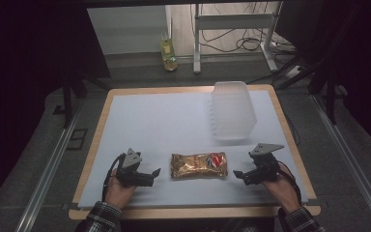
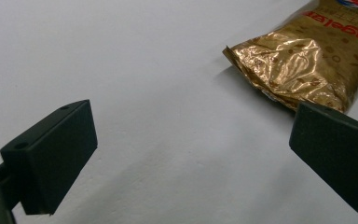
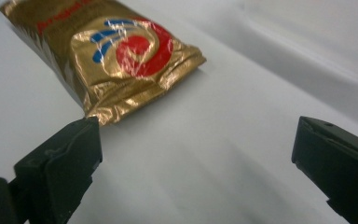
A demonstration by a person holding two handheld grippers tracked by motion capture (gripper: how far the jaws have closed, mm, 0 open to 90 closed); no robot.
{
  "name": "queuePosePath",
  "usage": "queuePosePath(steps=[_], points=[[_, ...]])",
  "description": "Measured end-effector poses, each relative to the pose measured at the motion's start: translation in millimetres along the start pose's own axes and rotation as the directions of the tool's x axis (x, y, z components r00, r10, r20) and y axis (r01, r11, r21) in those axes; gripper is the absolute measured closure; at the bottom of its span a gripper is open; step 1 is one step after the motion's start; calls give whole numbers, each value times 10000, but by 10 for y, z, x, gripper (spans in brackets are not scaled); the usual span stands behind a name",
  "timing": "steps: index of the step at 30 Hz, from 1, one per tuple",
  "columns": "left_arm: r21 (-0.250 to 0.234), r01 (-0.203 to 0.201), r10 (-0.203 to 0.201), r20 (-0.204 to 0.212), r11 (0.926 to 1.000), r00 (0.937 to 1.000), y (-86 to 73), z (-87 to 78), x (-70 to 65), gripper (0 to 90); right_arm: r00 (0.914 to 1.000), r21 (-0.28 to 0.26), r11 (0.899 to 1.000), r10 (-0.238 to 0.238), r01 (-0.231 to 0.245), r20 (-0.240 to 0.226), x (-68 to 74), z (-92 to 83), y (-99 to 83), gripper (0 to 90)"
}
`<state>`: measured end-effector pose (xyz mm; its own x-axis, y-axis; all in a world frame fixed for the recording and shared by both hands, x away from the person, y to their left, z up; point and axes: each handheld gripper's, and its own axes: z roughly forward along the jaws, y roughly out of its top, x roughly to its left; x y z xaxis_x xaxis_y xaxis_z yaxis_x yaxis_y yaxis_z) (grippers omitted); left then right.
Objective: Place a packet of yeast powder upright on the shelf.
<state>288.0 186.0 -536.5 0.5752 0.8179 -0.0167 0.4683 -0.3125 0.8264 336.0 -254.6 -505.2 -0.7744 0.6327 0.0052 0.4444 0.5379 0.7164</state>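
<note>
Snack bag (image 1: 199, 165), gold foil, flat on white table cover (image 1: 164, 125), between left gripper (image 1: 155, 172) and right gripper (image 1: 236, 174), touching neither; clear plastic container (image 1: 233, 111) behind. Left gripper view: jaws wide apart, bag ahead. Right gripper view: jaws wide, empty, bag just beyond.

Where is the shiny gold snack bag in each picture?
High view: the shiny gold foil snack bag lies low in the middle, between the two grippers.
Left gripper view: its crinkled end is at the top right.
Right gripper view: its end with the red and blue swirl is at the top left.
Shared landmark: the pale grey table mat.
</note>
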Motion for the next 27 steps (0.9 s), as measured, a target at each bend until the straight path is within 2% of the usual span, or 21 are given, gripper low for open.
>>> queuePosePath(steps=[7, 15, 19, 24, 27], points=[[-44, 94, -94, 22, 9999, 10000, 29, -15, -14, 24, 9999, -117, 9999, 118, -119, -94, -6, -4, 6, 17], [126, -304, 301, 242, 9995, 9993, 87, -15, -92, 47, 9987, -155, 9994, 318, -324, -396, -22, -14, 6, 18], [42, -441, 438, 592, 9990, 9973, 125, -17, -138, 46, 9992, -154, 9997, 182, -187, -368, -27, -13, 5, 18], [-129, -655, 663, 811, 9978, 9945, 169, -24, -202, 145, 9995, -208, 9997, -118, 112, -284, -21, -13, 12, 15], [-346, -585, 619, 1087, 9977, 9921, 197, -32, -232, 219, 9995, -172, 9998, -119, 114, -280, -21, -6, 13, 15]])
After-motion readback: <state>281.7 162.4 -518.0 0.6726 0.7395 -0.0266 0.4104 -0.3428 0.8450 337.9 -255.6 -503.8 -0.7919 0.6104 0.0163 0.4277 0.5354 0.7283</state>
